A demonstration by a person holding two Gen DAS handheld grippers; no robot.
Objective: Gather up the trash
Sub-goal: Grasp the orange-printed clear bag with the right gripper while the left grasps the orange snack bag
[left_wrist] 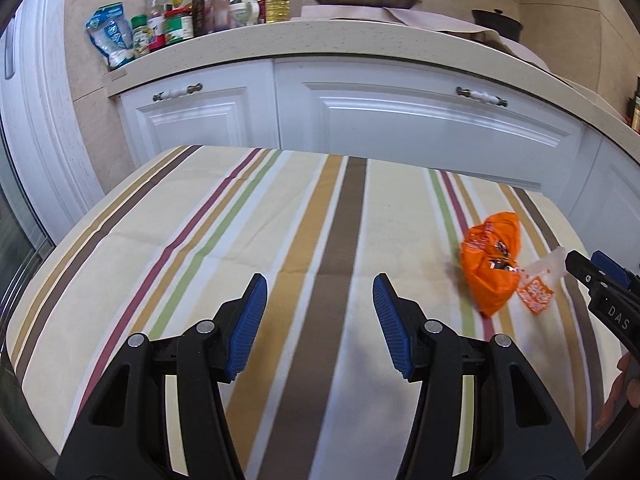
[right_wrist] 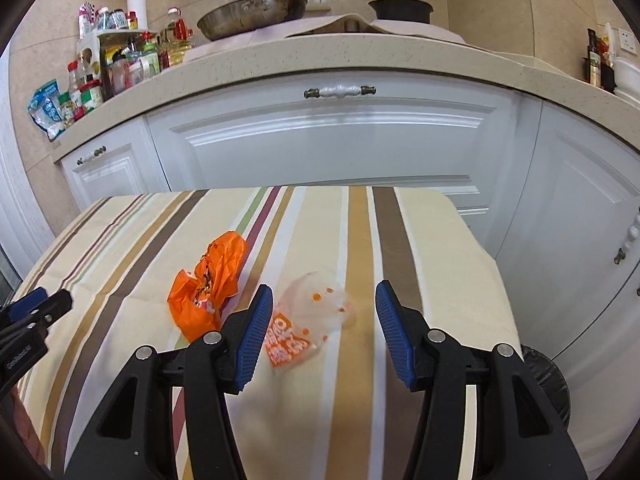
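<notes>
While nothing is yet picked up, collection barely begun: two pieces of trash on the striped tabletop (right_wrist: 408, 240), one crumpled orange wrapper (right_wrist: 208, 284) and one clear wrapper (right_wrist: 316, 312) just beside it at 3 o'clock. Right hand-held gripper (right_wrist: 320, 328) spread and empty, clear wrapper low between its blue pads, untouched. Left hand-held gripper (left_wrist: 320, 320) also spread, empty, wrappers off at 2 o'clock. Black bin (right_wrist: 548, 380) at 4 o'clock.
</notes>
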